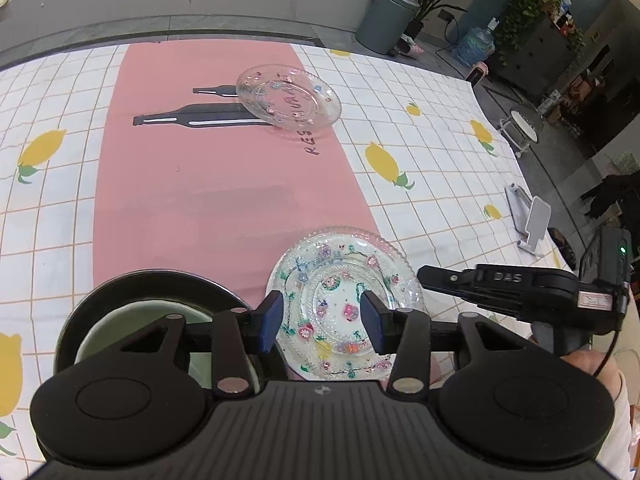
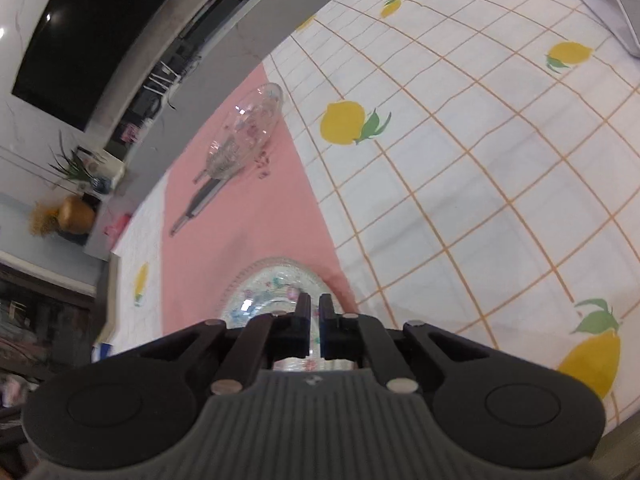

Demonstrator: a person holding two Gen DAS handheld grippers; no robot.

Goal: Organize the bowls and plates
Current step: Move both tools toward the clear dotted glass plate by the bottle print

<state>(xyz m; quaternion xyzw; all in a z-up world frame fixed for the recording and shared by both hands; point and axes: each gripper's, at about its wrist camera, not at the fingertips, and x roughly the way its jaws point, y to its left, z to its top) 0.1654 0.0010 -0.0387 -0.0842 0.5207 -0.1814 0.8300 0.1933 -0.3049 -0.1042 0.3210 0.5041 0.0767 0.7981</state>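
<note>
A clear glass plate with painted flowers (image 1: 344,300) lies at the near edge of the pink runner (image 1: 208,184). My right gripper (image 2: 314,312) is shut on this plate's rim (image 2: 272,284); its black body shows in the left wrist view (image 1: 516,288) at the plate's right side. My left gripper (image 1: 322,318) is open and empty, hovering above the same plate. A second clear flowered plate (image 1: 288,94) lies at the far end of the runner, also in the right wrist view (image 2: 244,136). A black-rimmed bowl with a pale green inside (image 1: 140,320) sits near left.
The table wears a white checked cloth with lemons (image 1: 420,152). A white phone stand (image 1: 528,220) sits at the right table edge, also in the right wrist view (image 2: 612,4). A grey bin (image 1: 384,16) and plants stand beyond the far edge.
</note>
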